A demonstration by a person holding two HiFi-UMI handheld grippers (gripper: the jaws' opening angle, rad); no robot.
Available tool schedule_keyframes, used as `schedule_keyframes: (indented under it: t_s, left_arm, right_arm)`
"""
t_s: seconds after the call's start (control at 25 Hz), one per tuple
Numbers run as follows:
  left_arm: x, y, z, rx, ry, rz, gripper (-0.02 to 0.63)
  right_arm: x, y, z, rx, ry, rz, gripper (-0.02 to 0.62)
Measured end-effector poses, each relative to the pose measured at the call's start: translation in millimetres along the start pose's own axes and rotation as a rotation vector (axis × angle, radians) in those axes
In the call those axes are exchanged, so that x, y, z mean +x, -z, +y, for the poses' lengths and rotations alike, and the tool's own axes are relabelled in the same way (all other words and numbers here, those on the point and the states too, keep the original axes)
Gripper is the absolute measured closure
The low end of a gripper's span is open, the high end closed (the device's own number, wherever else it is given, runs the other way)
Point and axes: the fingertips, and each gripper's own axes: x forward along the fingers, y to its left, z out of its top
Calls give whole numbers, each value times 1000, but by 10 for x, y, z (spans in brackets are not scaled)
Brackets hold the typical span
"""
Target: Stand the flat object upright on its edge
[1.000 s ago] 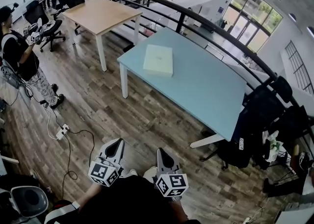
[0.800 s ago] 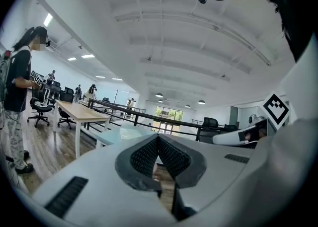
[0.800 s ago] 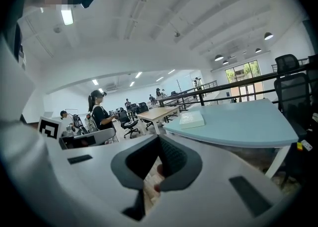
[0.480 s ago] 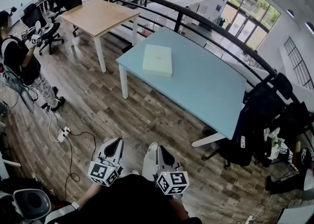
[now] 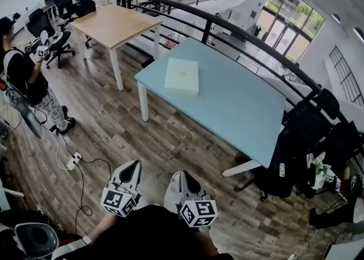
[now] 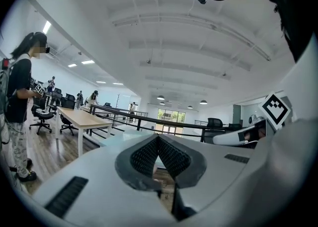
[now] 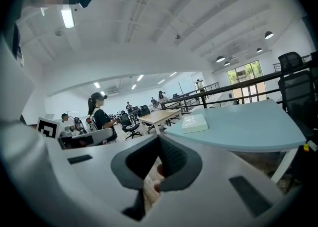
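**A:** Where is the box?

**B:** I see the box [image 5: 182, 76] lying flat on the pale blue table [image 5: 242, 105], near the table's left end, in the upper middle of my head view. Nothing touches it.

**A:** Which way does its long axis run?

**B:** It looks nearly square from here. I'd judge the slightly longer side runs up the frame, away from me.

**A:** And the tongs?

**B:** Both are at the bottom of the frame, over the wood floor [image 5: 142, 133] and well apart from the table. My left tongs [image 5: 135, 165] are pressed together with nothing between them. My right tongs [image 5: 183, 174] are also pressed together and empty.

**A:** Which is nearer?

**B:** The right tongs, I think. They sit almost straight below the box in the frame, and the left tongs are off to the lower left. In the right gripper view the box shows just right of centre, beyond the jaws. In the left gripper view I can't pick it out.

**A:** So what does the coming move turn on?

**B:** Closing that gap up the frame. I'd expect to need both tongs spread before either can tip the box onto an edge.
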Motion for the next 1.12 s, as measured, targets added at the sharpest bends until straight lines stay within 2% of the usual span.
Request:
schedule_keyframes:
  t_s: [0.4,1.12]
  left_arm:
    - [176,94,102,18,-15,30,603]
    - [863,103,285,19,-23,47,603]
  right_arm:
    - [219,20,-188,25,3,11,588]
    - [718,-164,-658,33,14,35,588]
